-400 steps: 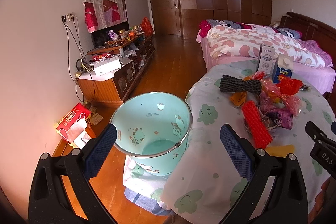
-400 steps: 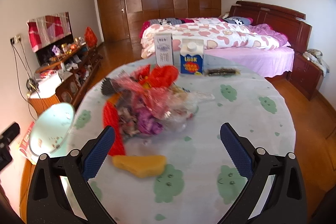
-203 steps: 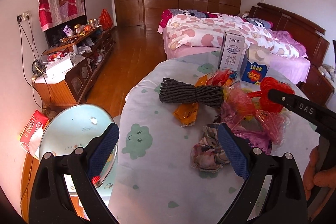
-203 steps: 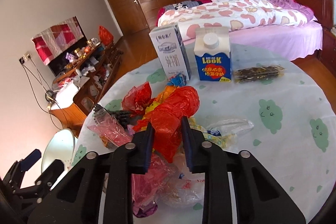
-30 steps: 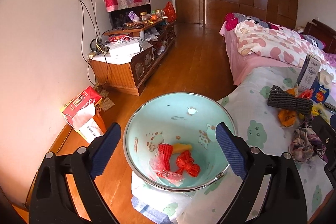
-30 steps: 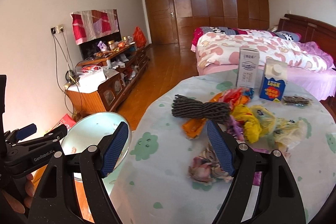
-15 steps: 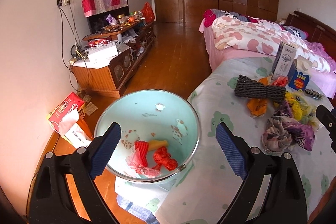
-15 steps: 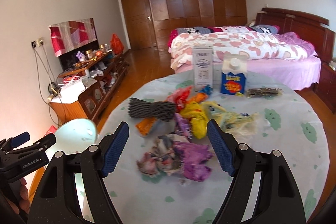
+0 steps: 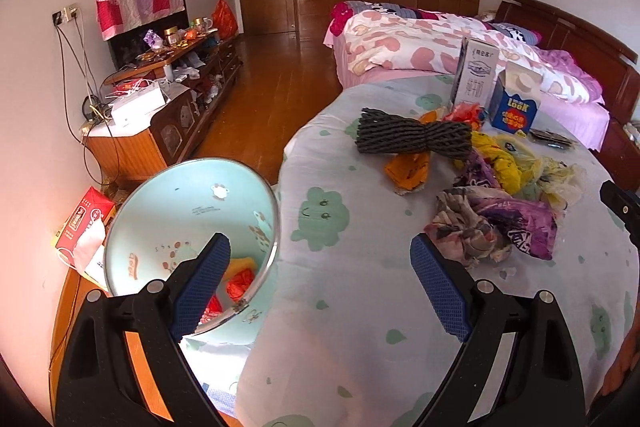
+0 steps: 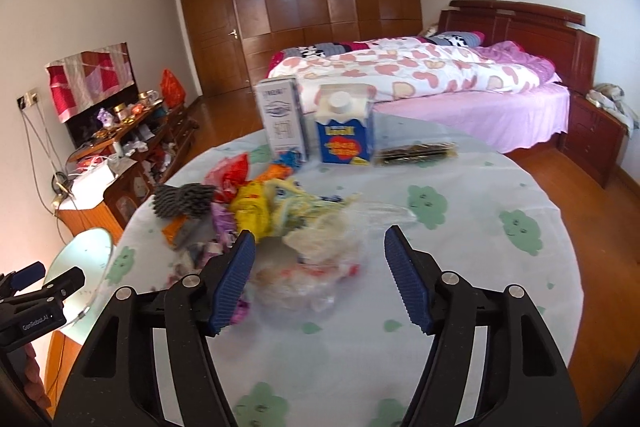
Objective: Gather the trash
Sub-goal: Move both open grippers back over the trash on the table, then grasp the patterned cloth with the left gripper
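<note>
A light-blue bin point(image 9: 192, 203) stands on the floor by the round table point(image 9: 340, 307); red and yellow trash lies in it. My left gripper point(image 9: 320, 241) hangs open and empty over the table edge beside the bin. On the table lie a grey foam net roll point(image 9: 412, 137), an orange wrapper point(image 9: 408, 169), a purple bag point(image 9: 516, 223) and a yellow bag point(image 10: 256, 205). My right gripper point(image 10: 320, 235) hovers low over a crumpled clear plastic bag point(image 10: 304, 279). Its jaws are closing with the bag between them, pads apart from it.
Two cartons point(image 10: 344, 131) and a dark flat packet point(image 10: 416, 151) stand at the table's far side. A bed point(image 10: 440, 83) lies behind, a cluttered low cabinet point(image 9: 160, 107) along the left wall, a red tissue box point(image 9: 80, 223) on the floor.
Both views swung right, from the bin toward the table. The right gripper came close over the trash pile and its jaws narrowed. The bin slid to the left view's lower left.
</note>
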